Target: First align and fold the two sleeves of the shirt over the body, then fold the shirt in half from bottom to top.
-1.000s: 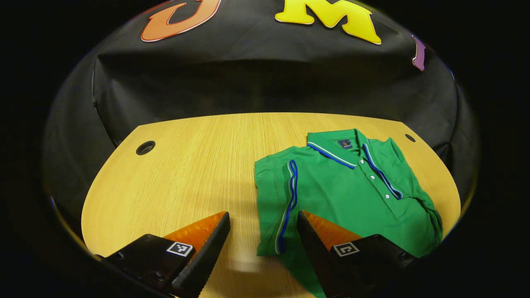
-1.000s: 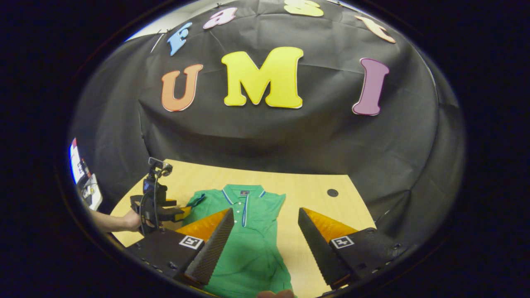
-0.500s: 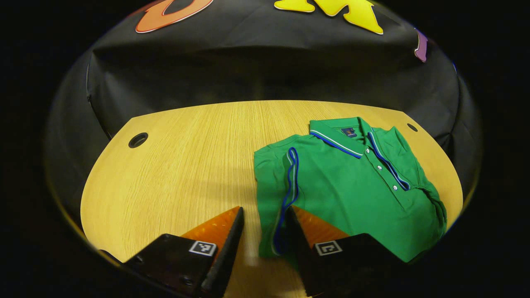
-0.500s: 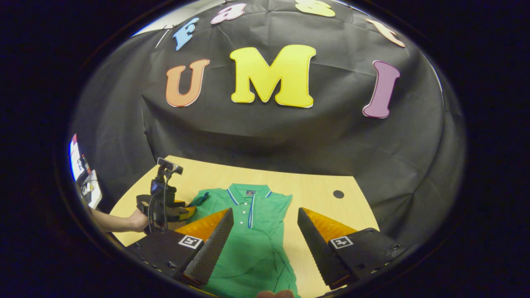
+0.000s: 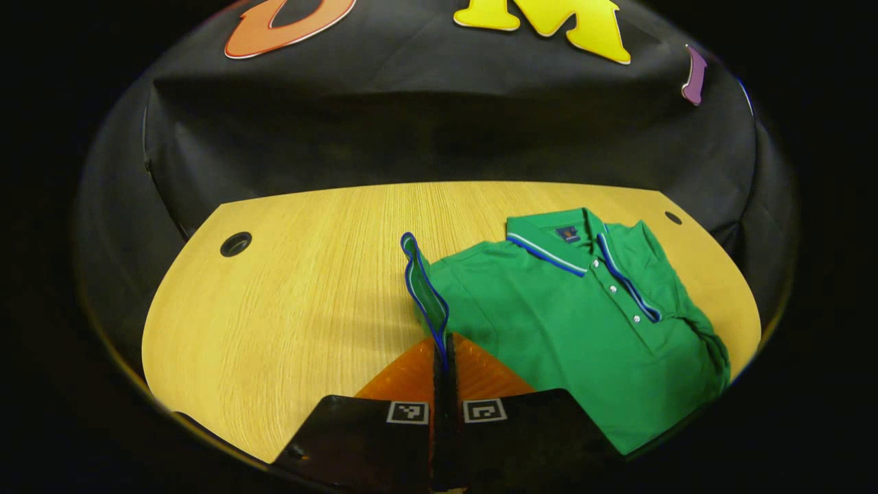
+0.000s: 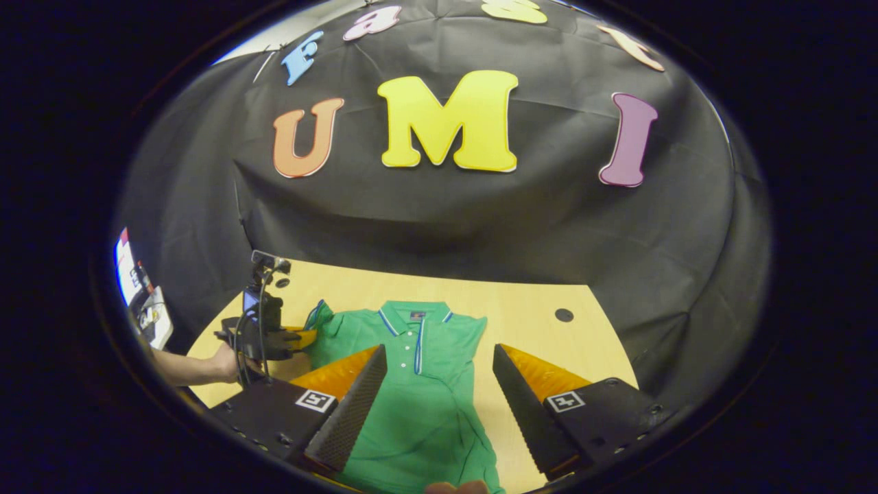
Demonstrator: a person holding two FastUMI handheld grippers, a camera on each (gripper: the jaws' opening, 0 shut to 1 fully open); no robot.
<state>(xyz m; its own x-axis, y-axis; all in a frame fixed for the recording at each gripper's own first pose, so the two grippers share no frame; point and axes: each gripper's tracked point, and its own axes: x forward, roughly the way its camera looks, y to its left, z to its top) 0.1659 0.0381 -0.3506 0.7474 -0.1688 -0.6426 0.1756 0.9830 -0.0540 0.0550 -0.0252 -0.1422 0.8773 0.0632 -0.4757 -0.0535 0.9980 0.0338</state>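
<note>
One sleeve (image 5: 424,288) of the green shirt (image 5: 576,322), lying right of centre on the table (image 5: 288,302), is pinched by the left gripper (image 5: 442,363). Thin hem could slip out. Right gripper (image 6: 439,391) hovers spread.

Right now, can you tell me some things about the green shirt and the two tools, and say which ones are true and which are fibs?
1. The left tool is pinching the sleeve by its blue-trimmed edge. True.
2. The right tool is squeezing the shirt. False: its fingers are spread wide apart, with nothing between them.
3. The shirt has already been folded in half from bottom to top. False: in the right gripper view it lies at full length on the table.
4. The collar has white and blue stripes. True.
5. The pinched sleeve lies flat on the table. False: it stands up from it.
</note>
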